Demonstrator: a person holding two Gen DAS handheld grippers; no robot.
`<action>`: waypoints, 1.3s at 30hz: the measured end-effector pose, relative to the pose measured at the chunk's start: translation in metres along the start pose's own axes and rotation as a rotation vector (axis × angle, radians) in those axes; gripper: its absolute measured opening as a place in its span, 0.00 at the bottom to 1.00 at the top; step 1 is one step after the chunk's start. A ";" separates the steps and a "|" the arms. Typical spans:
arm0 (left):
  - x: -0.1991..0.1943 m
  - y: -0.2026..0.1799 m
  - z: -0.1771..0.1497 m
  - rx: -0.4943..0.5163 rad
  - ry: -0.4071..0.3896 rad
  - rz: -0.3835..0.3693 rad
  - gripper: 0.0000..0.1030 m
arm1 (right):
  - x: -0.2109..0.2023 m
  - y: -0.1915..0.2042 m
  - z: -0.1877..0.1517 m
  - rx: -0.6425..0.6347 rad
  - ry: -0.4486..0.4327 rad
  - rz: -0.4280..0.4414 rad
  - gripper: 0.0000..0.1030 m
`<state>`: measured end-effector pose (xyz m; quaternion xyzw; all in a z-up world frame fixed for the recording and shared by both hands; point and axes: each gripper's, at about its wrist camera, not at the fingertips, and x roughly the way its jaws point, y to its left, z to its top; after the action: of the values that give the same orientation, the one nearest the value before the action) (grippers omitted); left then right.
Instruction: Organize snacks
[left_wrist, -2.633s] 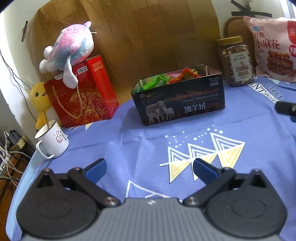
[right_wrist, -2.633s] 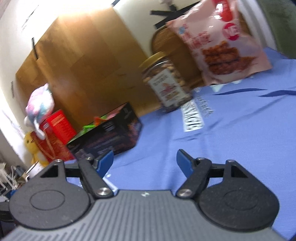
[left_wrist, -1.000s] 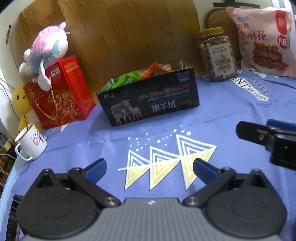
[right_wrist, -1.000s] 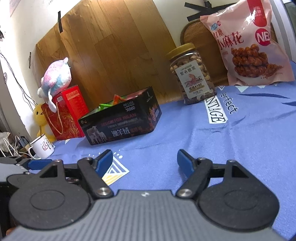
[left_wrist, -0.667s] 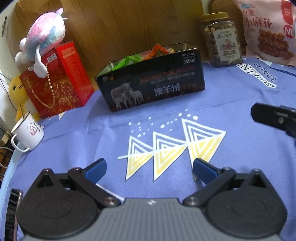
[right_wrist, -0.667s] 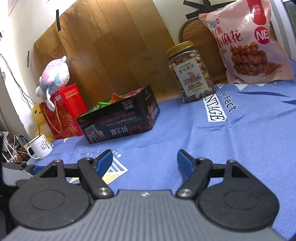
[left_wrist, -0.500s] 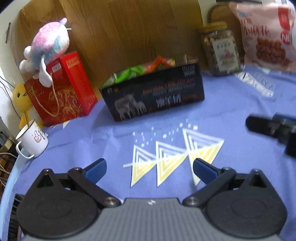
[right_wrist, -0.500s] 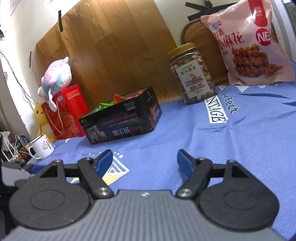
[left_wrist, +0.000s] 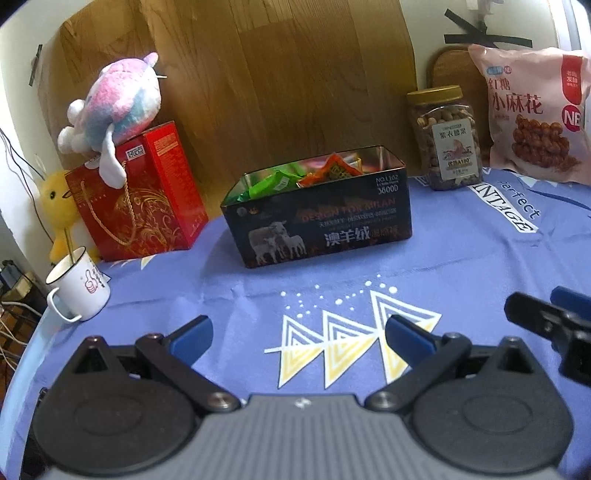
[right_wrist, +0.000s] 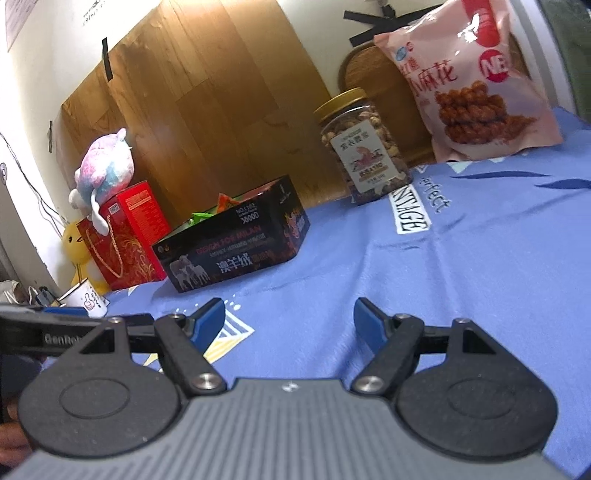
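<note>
A black tin box (left_wrist: 325, 221) stands on the blue cloth and holds green and orange snack packets (left_wrist: 295, 177); it also shows in the right wrist view (right_wrist: 236, 251). A nut jar (left_wrist: 445, 138) (right_wrist: 364, 147) and a pink snack bag (left_wrist: 532, 114) (right_wrist: 476, 77) stand at the back right. My left gripper (left_wrist: 297, 334) is open and empty, low over the cloth in front of the box. My right gripper (right_wrist: 290, 319) is open and empty, to the right of the left one; its tip shows in the left wrist view (left_wrist: 546, 321).
A red gift bag (left_wrist: 140, 195) with a plush toy (left_wrist: 114, 107) on top stands left of the box. A yellow duck toy (left_wrist: 59, 203) and a white mug (left_wrist: 77, 288) sit at the left table edge. A wooden board (left_wrist: 258, 74) leans behind.
Both grippers stay open and empty. The left view has shifted slightly, so the box sits a little more to the centre. The right gripper has tilted and drawn back a little.
</note>
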<state>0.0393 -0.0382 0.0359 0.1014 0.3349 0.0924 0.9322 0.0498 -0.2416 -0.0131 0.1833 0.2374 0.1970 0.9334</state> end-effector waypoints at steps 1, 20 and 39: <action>-0.001 0.000 -0.001 -0.001 0.000 -0.004 1.00 | 0.000 0.002 0.000 -0.013 -0.001 -0.004 0.76; -0.004 0.019 -0.010 -0.002 -0.002 0.041 1.00 | -0.016 0.004 0.008 0.086 0.012 0.002 0.76; -0.004 0.020 -0.008 -0.002 -0.005 0.064 1.00 | -0.034 0.050 0.018 -0.040 0.004 0.071 0.78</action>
<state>0.0290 -0.0186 0.0367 0.1114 0.3292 0.1221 0.9297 0.0172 -0.2189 0.0363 0.1723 0.2288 0.2352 0.9288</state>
